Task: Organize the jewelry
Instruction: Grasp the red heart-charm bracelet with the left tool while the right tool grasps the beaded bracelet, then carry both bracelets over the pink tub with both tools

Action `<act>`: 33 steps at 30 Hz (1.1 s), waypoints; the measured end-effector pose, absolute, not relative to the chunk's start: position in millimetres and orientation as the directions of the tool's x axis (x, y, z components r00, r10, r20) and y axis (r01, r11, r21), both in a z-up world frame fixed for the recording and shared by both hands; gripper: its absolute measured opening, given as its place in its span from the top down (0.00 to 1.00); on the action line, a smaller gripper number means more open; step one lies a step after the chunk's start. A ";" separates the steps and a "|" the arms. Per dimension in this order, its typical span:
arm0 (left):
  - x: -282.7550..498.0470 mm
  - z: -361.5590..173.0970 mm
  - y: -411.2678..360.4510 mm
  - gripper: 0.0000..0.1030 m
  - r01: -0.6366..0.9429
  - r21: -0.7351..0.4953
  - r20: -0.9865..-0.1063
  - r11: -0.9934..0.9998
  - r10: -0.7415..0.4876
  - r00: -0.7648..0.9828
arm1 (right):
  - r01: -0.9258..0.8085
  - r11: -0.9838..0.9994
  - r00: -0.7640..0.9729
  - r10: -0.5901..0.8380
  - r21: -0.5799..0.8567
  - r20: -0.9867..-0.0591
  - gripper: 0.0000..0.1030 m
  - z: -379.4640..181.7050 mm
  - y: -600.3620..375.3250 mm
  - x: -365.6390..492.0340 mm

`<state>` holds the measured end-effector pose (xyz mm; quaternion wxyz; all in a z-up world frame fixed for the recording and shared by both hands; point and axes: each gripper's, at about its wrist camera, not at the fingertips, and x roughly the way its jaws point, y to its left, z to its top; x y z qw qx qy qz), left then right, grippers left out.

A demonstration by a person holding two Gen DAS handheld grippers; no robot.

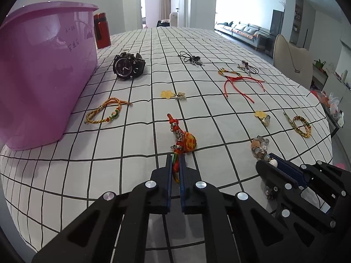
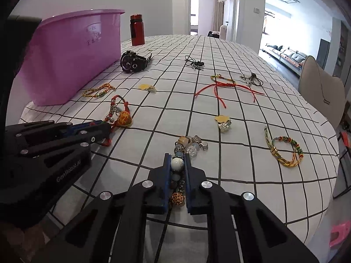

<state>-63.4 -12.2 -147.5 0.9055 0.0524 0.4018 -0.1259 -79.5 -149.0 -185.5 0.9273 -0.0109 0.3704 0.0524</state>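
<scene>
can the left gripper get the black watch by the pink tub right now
Probably not yet: the left gripper is shut on the red knotted charm. The cloth up to the watch looks bare, so only the grip hinders it.

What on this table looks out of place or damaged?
Nothing looks damaged. The jewelry lies scattered over the checked cloth, none visibly in the purple basin. A red bottle stands among it, which is no jewelry.

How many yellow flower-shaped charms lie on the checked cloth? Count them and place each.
2. One yellow charm lies mid-table, just nearer than the black watch. The other yellow charm lies to the right, beside the braided bracelet. The pink tub may hide more.
</scene>
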 end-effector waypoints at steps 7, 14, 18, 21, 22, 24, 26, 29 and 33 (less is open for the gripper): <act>-66.2 -144.3 -6.3 0.95 0.270 -0.051 -0.735 0.962 -0.219 0.642 | -0.098 0.991 0.721 0.134 0.091 -0.680 0.89 -180.6 -157.1 -84.8; -75.4 -127.2 -3.4 0.95 0.278 -0.088 -0.712 0.957 -0.255 0.654 | -0.102 0.988 0.730 0.156 0.121 -0.665 0.89 -167.1 -160.4 -89.8; -80.6 -115.2 -2.6 0.95 0.277 -0.098 -0.710 0.956 -0.263 0.654 | -0.106 0.984 0.727 0.173 0.140 -0.664 0.89 -158.5 -162.3 -91.7; -84.0 -105.0 -1.0 0.95 0.266 -0.103 -0.714 0.958 -0.258 0.651 | -0.114 0.984 0.724 0.178 0.140 -0.666 0.89 -148.3 -163.8 -93.1; -84.3 -100.7 -0.4 0.95 0.260 -0.102 -0.715 0.960 -0.253 0.652 | -0.115 0.983 0.723 0.181 0.141 -0.667 0.89 -144.9 -164.1 -93.7; -85.6 -89.0 2.4 0.95 0.247 -0.109 -0.715 0.963 -0.249 0.653 | -0.122 0.981 0.721 0.191 0.150 -0.666 0.89 -136.0 -165.9 -94.8; -87.9 -75.1 5.1 0.95 0.232 -0.116 -0.715 0.966 -0.243 0.655 | -0.130 0.979 0.718 0.200 0.155 -0.667 0.89 -123.9 -167.7 -94.7; -90.0 -53.3 10.1 0.95 0.205 -0.123 -0.716 0.971 -0.230 0.660 | -0.150 0.975 0.720 0.220 0.162 -0.658 0.89 -100.8 -170.0 -94.9; -95.0 -21.1 19.5 0.95 0.160 -0.126 -0.708 0.979 -0.202 0.677 | -0.188 0.966 0.720 0.258 0.177 -0.644 0.89 -70.5 -169.1 -94.6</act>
